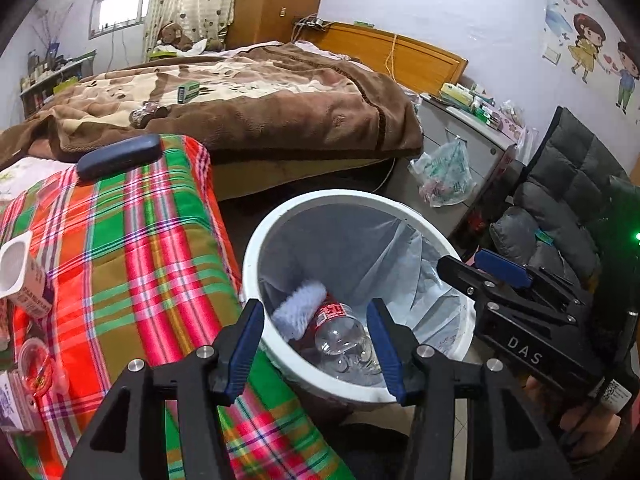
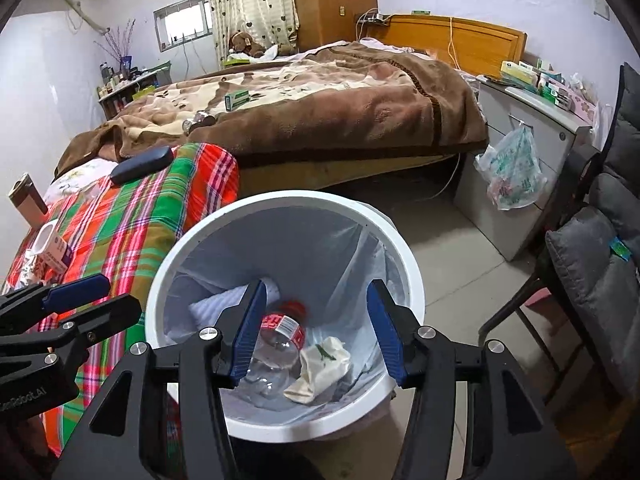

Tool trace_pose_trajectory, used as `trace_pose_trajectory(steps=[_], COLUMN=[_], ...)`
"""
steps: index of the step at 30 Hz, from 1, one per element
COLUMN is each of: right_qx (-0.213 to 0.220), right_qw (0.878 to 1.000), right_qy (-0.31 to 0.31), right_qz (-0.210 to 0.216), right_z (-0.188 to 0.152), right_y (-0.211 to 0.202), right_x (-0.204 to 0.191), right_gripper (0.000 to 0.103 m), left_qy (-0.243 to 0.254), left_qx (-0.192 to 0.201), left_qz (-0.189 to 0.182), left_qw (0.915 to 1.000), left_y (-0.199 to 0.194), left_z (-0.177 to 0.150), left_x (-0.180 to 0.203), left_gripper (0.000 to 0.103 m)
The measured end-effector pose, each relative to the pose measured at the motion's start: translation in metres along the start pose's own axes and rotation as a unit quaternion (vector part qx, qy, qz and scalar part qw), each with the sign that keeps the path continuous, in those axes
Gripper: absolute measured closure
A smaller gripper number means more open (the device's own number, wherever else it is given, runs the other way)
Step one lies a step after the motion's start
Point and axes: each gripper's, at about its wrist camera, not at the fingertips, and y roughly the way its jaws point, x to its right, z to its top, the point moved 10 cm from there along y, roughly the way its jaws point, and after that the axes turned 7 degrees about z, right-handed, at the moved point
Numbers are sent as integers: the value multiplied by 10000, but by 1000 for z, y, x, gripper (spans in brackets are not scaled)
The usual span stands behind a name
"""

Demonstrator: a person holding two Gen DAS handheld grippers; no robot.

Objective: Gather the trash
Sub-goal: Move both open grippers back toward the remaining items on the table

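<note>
Now both grippers, left [image 1: 316, 344] and right [image 2: 316, 332], hang spread and empty over the bin [image 2: 404, 264]; next, I'd swing left toward the carton [image 1: 22, 276].

My left finger [image 2: 246, 332] is hiding part of the bottle [image 2: 280, 336]; its label is prob. too blurred to read.

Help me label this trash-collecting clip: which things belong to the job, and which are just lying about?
Job:
- white trash bin
- plastic bottle in it
- crumpled wrapper in it
- open milk carton on the plaid cloth

Lying about:
- dark glasses case
- teddy bear
- hanging plastic bag
- grey chair
</note>
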Motion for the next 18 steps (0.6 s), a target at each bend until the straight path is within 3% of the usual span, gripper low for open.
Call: trace_pose_trajectory(steps=[11, 18], right_qx=[149, 242], right_qw=[9996, 9977], right_qy=[-153, -367], right_qz=[197, 521], right_z=[1, 1], right_y=[-13, -18], right_x=[-31, -68], right_gripper=[49, 49], left_qy=[-336, -636], left_qx=[299, 558], left_qz=[125, 510], left_qw=[9989, 9951], left_y=[-41, -75], left_z=[-8, -19], left_x=[-38, -85], left_gripper=[50, 50])
